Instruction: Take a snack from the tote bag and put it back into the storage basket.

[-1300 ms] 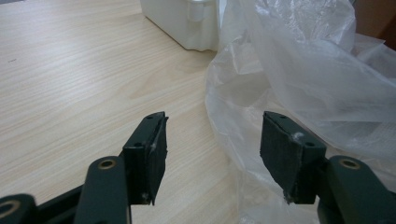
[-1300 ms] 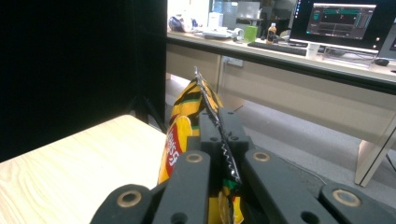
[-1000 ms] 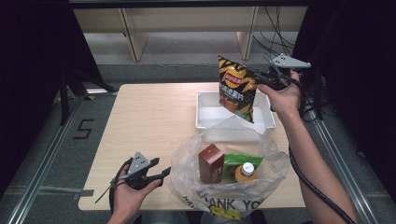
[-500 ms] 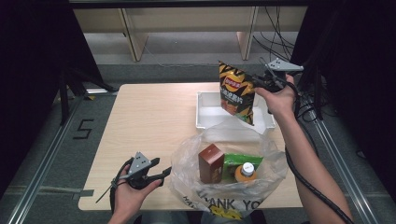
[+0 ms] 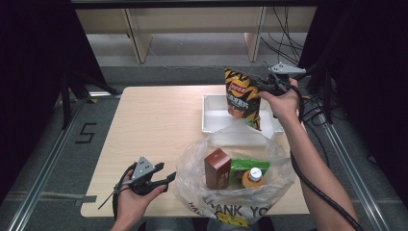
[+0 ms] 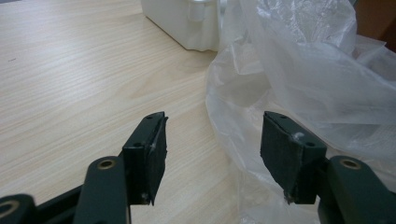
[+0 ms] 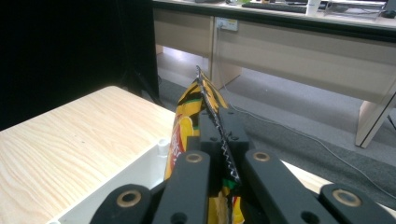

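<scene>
Yellow-and-black foil crisp bag (image 5: 243,96) hangs upright from your right tool (image 5: 257,86), whose jaws are pressed together on the bag's crimped top edge (image 7: 212,116). Its lower end dangles over the white rectangular plastic bin (image 5: 211,118) at the counter's 1 o'clock corner. From the high view you cannot tell whether the bag's bottom touches the bin floor.

Judging by that, the step in hand is setting the bag into the bin. To do it well:

1. Bring the bag down slowly and keep it square to the bin's long side, so the bottom corner does not catch on the white rim.
2. Let the bottom land first, then tip the top toward 9 o'clock so the bag lies flat rather than standing and toppling out.
3. Release the seam only once the bag rests on the bin; crisps crush easily, so do not press down.

Your left tool (image 5: 166,179) waits at 7 o'clock with its jaws spread and nothing between them, just beside the clear crinkled plastic shopping bag (image 5: 240,144). Keep it there, off the film, so the brown carton (image 5: 216,168) and orange-capped bottle (image 5: 254,175) inside stay put.
</scene>
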Demonstrator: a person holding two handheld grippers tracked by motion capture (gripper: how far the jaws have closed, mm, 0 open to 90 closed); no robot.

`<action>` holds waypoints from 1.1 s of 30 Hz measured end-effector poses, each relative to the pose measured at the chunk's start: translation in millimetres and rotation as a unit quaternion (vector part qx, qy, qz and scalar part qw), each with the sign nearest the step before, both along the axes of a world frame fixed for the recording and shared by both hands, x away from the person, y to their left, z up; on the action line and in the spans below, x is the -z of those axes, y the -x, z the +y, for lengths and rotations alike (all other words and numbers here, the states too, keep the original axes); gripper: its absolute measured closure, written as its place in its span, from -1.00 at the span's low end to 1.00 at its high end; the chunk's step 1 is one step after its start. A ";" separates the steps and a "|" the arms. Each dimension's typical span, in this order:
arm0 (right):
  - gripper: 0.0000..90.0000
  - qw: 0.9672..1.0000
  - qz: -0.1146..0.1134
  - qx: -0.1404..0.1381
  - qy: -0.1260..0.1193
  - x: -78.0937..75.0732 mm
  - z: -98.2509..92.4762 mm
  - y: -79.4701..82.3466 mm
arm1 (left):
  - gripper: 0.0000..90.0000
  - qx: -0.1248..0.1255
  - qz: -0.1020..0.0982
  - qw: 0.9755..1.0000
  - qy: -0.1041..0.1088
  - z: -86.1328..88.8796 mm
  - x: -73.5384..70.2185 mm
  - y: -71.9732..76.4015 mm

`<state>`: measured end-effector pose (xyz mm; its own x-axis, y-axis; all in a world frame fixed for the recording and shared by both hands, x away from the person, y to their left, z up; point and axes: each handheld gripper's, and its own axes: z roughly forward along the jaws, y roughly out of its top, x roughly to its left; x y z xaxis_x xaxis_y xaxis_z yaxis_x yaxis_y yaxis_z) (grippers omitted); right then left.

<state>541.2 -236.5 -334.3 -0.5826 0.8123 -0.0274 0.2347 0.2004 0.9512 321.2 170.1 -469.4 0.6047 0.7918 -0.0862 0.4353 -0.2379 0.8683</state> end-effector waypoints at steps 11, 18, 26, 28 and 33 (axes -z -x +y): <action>1.00 1.000 0.014 0.003 0.008 4.5 7.0 -10.8 | -0.10 -0.001 0.001 1.000 0.002 2.3 -0.2 0.6; 1.00 1.000 0.012 0.005 0.019 7.3 8.8 -17.0 | -0.10 -0.004 0.003 1.000 0.007 3.1 0.2 1.4; 1.00 1.000 0.013 0.009 0.012 10.2 10.2 -22.9 | -0.10 -0.004 0.005 1.000 0.008 3.7 1.1 1.5; 1.00 1.000 0.014 0.008 0.011 10.7 10.9 -23.8 | -0.10 -0.002 0.001 1.000 0.005 4.0 0.9 1.2; 0.99 1.000 0.018 0.011 0.014 14.8 12.4 -29.0 | -0.10 -0.002 0.002 1.000 0.001 4.6 1.0 1.6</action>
